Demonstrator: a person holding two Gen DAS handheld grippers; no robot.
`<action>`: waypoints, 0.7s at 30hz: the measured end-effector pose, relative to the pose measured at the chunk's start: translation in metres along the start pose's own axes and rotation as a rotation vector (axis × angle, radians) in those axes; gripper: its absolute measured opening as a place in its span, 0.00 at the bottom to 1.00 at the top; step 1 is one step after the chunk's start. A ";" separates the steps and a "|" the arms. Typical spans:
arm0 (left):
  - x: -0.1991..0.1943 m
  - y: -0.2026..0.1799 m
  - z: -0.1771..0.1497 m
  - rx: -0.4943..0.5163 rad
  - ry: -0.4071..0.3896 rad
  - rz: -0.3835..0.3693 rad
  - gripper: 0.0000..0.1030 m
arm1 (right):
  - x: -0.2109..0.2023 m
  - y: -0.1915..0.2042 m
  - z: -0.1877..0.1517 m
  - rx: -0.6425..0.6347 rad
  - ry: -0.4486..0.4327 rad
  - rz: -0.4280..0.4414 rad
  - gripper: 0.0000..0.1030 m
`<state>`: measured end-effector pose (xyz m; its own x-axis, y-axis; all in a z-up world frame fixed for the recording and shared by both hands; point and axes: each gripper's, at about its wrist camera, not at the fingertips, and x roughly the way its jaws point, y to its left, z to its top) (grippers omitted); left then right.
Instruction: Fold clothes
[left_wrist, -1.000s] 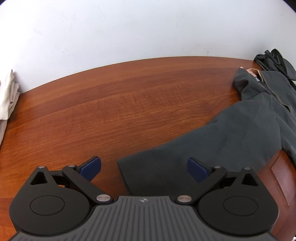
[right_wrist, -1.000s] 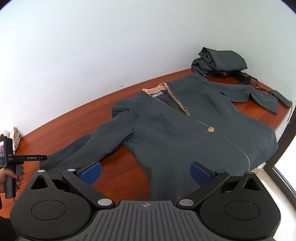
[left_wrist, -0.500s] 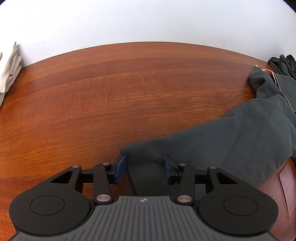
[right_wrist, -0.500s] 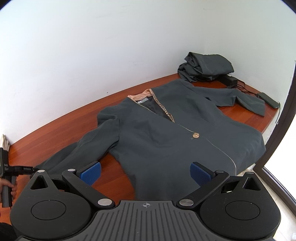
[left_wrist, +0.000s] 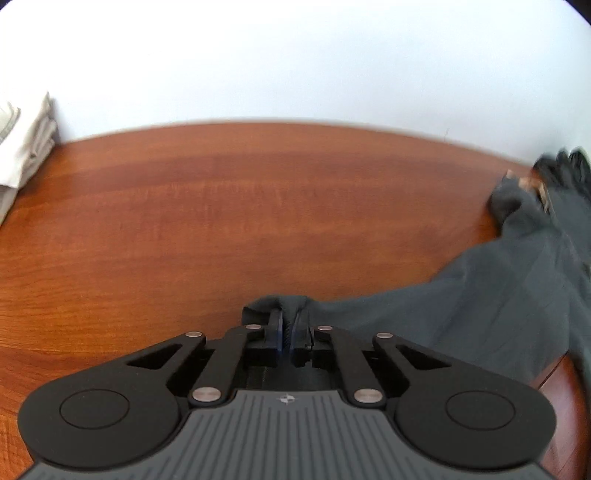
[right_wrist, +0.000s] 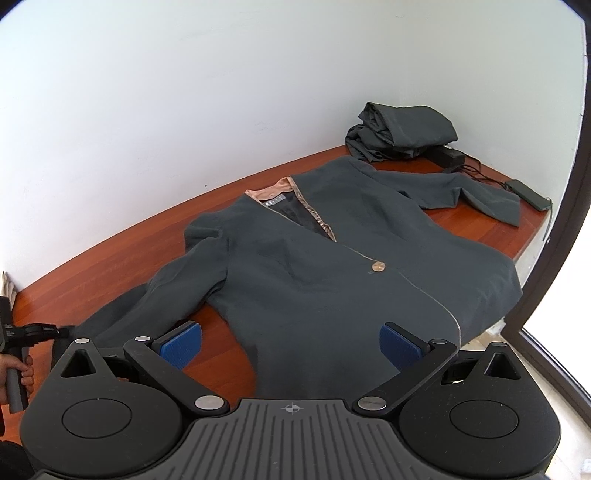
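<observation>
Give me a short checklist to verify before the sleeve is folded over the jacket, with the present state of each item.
1. Left gripper jaws shut on the sleeve cuff: ok.
2. Cuff pinched through both layers: cannot tell.
3. Right gripper jaws open and holding nothing: ok.
4. Jacket lies flat, front up, button closed: ok.
5. Jacket wholly on the table: not ok, the hem hangs over the near edge.
6. Folded dark clothes and black cables lie clear of the jacket body: ok.
</observation>
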<state>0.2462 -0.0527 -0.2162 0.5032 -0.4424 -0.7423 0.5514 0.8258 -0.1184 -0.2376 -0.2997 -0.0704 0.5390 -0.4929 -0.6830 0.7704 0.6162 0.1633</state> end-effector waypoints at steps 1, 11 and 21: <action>-0.008 -0.002 0.002 -0.013 -0.022 -0.010 0.06 | 0.000 -0.003 0.000 0.005 0.000 0.000 0.99; -0.114 -0.067 0.024 0.004 -0.205 -0.135 0.06 | 0.019 -0.056 0.013 0.035 0.025 0.031 0.99; -0.196 -0.216 0.039 0.007 -0.355 -0.190 0.05 | 0.039 -0.149 0.050 0.013 0.037 0.127 0.99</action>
<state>0.0542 -0.1576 -0.0197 0.5897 -0.6815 -0.4335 0.6609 0.7156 -0.2260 -0.3144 -0.4417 -0.0864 0.6198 -0.3887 -0.6818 0.7013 0.6641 0.2589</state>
